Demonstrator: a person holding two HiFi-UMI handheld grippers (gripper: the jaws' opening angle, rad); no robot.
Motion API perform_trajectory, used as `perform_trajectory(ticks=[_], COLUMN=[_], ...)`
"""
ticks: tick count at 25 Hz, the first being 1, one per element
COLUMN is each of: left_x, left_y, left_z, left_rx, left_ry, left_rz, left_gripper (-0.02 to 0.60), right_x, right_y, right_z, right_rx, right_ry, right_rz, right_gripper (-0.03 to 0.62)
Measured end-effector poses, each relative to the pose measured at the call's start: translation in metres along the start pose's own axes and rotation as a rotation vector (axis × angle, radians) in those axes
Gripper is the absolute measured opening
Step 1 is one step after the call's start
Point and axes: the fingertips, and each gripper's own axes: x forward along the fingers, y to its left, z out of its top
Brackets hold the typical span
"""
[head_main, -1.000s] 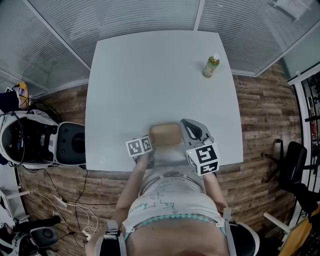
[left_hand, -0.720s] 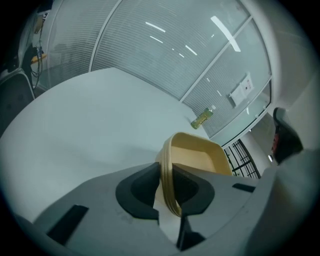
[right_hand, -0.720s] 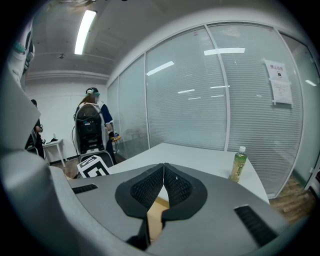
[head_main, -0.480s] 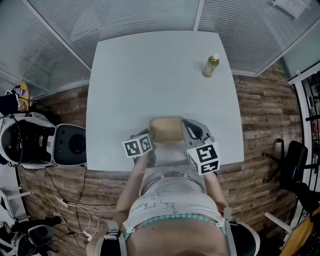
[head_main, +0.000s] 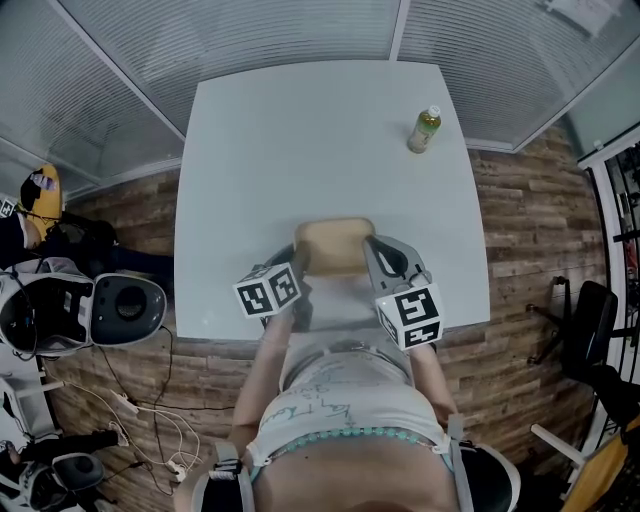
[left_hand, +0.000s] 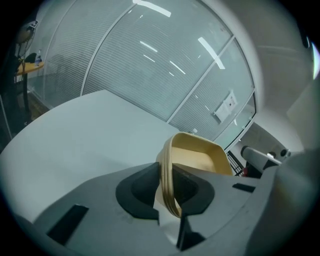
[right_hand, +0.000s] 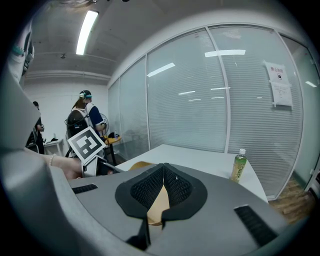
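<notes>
Tan tray (head_main: 334, 246) sits between the two grippers, close to the person's body and over the near edge of the white table (head_main: 300, 150). Whether it rests on the top or hangs just above it I cannot tell. The left gripper (head_main: 298, 260) has its jaws closed on the tray's left rim, which is ribbed and stands pinched edge-on between the pads. The right gripper (head_main: 372, 256) has its jaws almost together on the opposite rim, with only a thin sliver of tan showing in the gap.

Each hold is on a narrow lip, so I judge the main risk to be a slip. If one hand pulls outward or rises above the other, the rim could slide off a pad and the tray would tip or drop on that side. This near the table edge, a drop could land on the wooden floor (head_main: 520, 230). A hard squeeze could also bend the thin rim.

Farther off, a green bottle (head_main: 423, 131) stands upright near the far right corner, well apart from the tray; a long push could topple it. Beyond are the glass walls (head_main: 250, 30).
</notes>
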Motion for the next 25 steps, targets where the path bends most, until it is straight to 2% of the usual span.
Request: perform_trajectory(ticks=[4,8,15,25], left_x=[-0.010,-0.015,-0.027,-0.048], left_y=[-0.008,-0.014,-0.032,-0.047], left_z=[0.019,0.036,0.047,0.077], left_rx=[0.045,0.050,0.081,0.147], left_ry=[-0.053,-0.095,-0.160,-0.242], left_rz=[0.006,-0.001,-0.013,-0.008], left_gripper=[0.043,0.043,0.041,0.040], right_x=[-0.002,-0.001,-0.013,-0.013], right_y=[0.002,0.005,0.007,0.017], right_z=[0.006,0.009,0.010,0.034], right_rx=[-0.005,-0.004,-0.028,-0.058], right_ry=[-0.011,-0.017,-0.033,-0.074], right_rz=[0.008,0.013,0.013,0.020], right_gripper=[0.000,0.000,0.000,0.000])
